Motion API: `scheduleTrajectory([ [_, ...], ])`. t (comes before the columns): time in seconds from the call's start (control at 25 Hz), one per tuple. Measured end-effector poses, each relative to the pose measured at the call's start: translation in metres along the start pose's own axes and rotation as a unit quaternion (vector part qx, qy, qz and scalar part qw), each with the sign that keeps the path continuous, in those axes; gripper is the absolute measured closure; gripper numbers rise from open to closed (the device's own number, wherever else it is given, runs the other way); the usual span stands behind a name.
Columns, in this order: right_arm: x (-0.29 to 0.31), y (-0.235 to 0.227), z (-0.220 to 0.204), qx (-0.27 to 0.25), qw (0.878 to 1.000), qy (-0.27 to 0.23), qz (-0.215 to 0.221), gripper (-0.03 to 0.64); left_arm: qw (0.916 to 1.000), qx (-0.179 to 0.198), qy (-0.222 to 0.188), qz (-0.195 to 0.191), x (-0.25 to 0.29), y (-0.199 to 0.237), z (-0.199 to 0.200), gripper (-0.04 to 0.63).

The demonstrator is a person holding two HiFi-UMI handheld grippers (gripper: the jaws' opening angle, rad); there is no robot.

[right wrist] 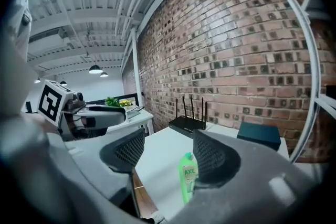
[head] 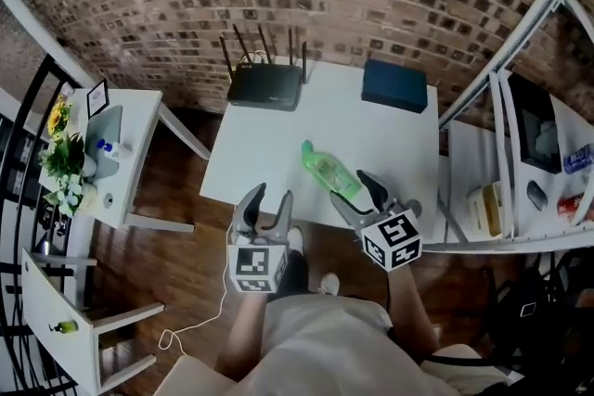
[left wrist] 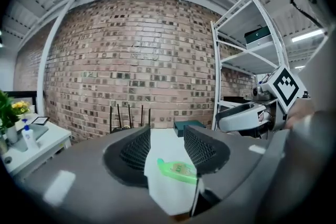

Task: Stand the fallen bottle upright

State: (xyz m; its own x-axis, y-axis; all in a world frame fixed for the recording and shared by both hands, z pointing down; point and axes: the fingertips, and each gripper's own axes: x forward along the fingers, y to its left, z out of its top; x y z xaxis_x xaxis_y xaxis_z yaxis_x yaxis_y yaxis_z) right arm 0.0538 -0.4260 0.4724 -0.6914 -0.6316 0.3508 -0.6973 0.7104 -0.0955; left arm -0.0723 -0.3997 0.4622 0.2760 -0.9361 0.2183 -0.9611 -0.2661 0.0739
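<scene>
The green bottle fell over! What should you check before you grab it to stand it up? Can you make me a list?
1. Green bottle standing up: not ok, it lies on its side on the white table.
2. Right gripper open, nothing gripped: ok.
3. Left gripper open, nothing gripped: ok.
4. Room round the bottle: ok, the router and the blue box sit apart from it at the table's back.
5. Cap shut tight: cannot tell.
</scene>
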Motion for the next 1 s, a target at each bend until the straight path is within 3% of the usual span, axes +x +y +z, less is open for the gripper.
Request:
scheduleTrajectory([
  [0.16, 0.06, -0.006, 0.015, -0.026, 0.999, 0.038, 0.025, 0.341, 0.9997, -0.013, -0.005, -0.018, 0.043, 0.045, 0.014, 0.379],
  [0.28, 0.097, -0.02, 0.015, -0.022, 0.996, 0.086, 0.018, 0.341, 0.9994, -0.021, -0.015, -0.024, 0.071, 0.067, 0.021, 0.38],
  [0.44, 0.132, -0.026, -0.021, -0.002, 0.986, 0.166, 0.004, 0.341, 0.9989, -0.019, 0.011, -0.042, 0.094, 0.087, -0.002, 0.38],
  [0.56, 0.153, -0.025, -0.053, 0.011, 0.975, 0.22, 0.014, 0.341, 0.9975, -0.048, 0.039, -0.033, 0.104, 0.105, -0.029, 0.38],
  [1.0, 0.241, -0.051, -0.131, 0.05, 0.944, 0.324, 0.036, 0.341, 0.9923, -0.051, 0.1, -0.053, 0.139, 0.107, -0.091, 0.38],
])
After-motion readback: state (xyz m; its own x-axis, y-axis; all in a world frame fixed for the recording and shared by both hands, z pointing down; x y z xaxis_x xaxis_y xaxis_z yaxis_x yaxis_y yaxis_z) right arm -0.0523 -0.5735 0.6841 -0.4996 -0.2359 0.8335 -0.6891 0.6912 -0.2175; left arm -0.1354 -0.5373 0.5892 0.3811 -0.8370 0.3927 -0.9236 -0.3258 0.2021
